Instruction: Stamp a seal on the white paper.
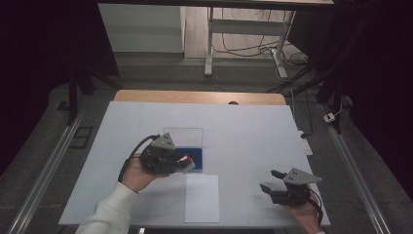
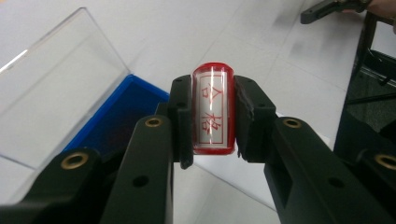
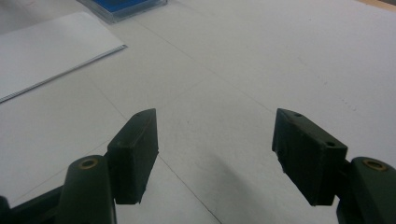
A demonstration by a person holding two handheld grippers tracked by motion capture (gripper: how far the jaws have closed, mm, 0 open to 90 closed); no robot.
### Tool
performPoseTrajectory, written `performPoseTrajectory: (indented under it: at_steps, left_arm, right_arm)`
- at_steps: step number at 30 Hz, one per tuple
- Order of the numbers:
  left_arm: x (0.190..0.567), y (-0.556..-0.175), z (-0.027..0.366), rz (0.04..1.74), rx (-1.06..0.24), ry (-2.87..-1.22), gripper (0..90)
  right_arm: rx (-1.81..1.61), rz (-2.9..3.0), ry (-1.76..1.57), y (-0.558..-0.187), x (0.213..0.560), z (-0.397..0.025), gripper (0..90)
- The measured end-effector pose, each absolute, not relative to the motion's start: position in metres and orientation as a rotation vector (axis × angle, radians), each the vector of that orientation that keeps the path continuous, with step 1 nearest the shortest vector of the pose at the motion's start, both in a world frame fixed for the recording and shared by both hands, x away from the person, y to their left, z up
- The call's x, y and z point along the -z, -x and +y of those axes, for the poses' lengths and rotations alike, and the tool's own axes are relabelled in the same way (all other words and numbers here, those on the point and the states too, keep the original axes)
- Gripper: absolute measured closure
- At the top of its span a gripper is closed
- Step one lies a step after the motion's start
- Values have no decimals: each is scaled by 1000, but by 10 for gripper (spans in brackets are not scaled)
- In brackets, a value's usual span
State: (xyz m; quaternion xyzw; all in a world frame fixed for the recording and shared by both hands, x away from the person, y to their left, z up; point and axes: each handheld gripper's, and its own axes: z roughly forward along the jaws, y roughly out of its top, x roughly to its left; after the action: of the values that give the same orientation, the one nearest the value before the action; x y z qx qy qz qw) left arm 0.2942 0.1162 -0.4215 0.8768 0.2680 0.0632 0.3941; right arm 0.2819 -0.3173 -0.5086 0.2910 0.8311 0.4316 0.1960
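The left claw [image 2: 212, 116] is clamped on a red-rimmed cylindrical stamp with a white face [image 2: 213, 110], held just above the blue ink pad in its clear hinged plastic case [image 2: 109, 116]. The left gripper view shows the stamp's face, which the high view leaves too small to read: two red Chinese characters, 合格. The right claw [image 3: 215, 154] stands apart, holding nothing, low over the white table [image 3: 261, 60]; ahead to its left lies a white sheet of paper [image 3: 51, 46].

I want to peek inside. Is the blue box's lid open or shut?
Open. The clear lid stands up behind the blue box, beside the left gripper clamping a red stamp.
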Motion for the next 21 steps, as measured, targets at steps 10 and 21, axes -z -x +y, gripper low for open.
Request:
performPoseTrajectory:
  at_steps: [10, 21]
  left_arm:
    - [428, -288, 104, 643, -135, -2257, 700]
    - [436, -279, 86, 580, -117, -2309, 700]
  right_arm:
    - [-1213, 2320, -808, -281, 509, -317, 316]
    - [-1195, 2326, -808, -281, 508, -317, 317]
